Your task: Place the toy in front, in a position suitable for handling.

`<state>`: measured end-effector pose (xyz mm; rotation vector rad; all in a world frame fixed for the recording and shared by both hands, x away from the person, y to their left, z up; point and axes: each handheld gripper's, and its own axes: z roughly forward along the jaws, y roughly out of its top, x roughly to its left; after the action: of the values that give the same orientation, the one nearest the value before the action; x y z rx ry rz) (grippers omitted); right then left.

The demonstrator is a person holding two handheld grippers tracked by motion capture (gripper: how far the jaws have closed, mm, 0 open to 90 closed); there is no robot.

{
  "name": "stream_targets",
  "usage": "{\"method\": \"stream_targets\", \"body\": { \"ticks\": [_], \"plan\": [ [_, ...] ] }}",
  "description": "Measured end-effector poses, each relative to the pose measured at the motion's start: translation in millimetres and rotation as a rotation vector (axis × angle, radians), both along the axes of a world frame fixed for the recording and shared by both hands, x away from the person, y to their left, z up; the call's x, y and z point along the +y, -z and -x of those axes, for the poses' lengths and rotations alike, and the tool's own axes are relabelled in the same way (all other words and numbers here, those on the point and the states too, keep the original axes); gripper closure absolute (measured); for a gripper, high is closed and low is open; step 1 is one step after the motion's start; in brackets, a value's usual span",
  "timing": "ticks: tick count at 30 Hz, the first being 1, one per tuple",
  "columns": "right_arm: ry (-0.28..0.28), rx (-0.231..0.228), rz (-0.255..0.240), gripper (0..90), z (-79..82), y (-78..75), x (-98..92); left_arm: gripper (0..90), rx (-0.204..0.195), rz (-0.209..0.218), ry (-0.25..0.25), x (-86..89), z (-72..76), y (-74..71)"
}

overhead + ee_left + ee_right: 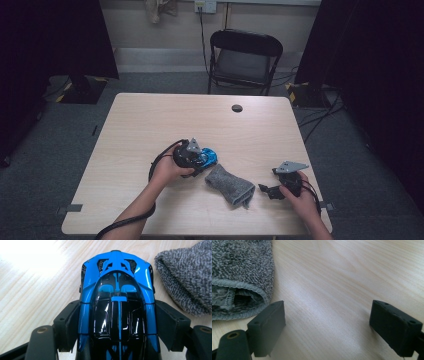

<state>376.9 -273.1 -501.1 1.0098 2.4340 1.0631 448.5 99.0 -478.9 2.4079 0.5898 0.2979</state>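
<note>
1. Overhead, in the high view, the left gripper (200, 159) sits near the middle of the table (150, 120), its body and the person's left hand (167, 170) covering most of the blue toy car (209, 157); only the car's far end peeks out. Just beside the car lies a folded grey towel (230, 185); whether the two touch is hard to tell. The right gripper (270, 191) rests near the table's right edge, its jaws too small and dark here to read. The left forearm is cut off by the bottom edge.

2. Next, in the left gripper view, the blue toy car (117, 297) stands between the two black jaws, which close on its sides at mid-body. Its near end runs out of the bottom of the frame. The grey towel (185, 277) is cropped at the upper right corner, close to the car. Glare washes out the table (37, 290) at the upper left.

3. Finally, in the right gripper view, the right gripper (327, 322) has its jaws spread wide over bare table (337, 277), with nothing between them. The grey towel (239, 272) is cut off at the left, its hemmed open end just beside the left-hand jaw; its inside is too dark to make out.
</note>
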Motion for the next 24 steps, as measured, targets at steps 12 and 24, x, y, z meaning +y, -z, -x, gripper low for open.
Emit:
{"method": "stream_targets", "body": {
  "ticks": [12, 24],
  "plan": [
    [0.000, 0.000, 0.000, 12.6, 0.0, 0.0, 0.0, 27.5, 0.021, 0.016, -0.015, 2.4, -1.8, 2.8],
    [0.000, 0.000, 0.000, 12.6, 0.0, 0.0, 0.0, 27.0, 0.032, 0.027, -0.022, 3.8, -2.7, 3.7]
  ]
}}
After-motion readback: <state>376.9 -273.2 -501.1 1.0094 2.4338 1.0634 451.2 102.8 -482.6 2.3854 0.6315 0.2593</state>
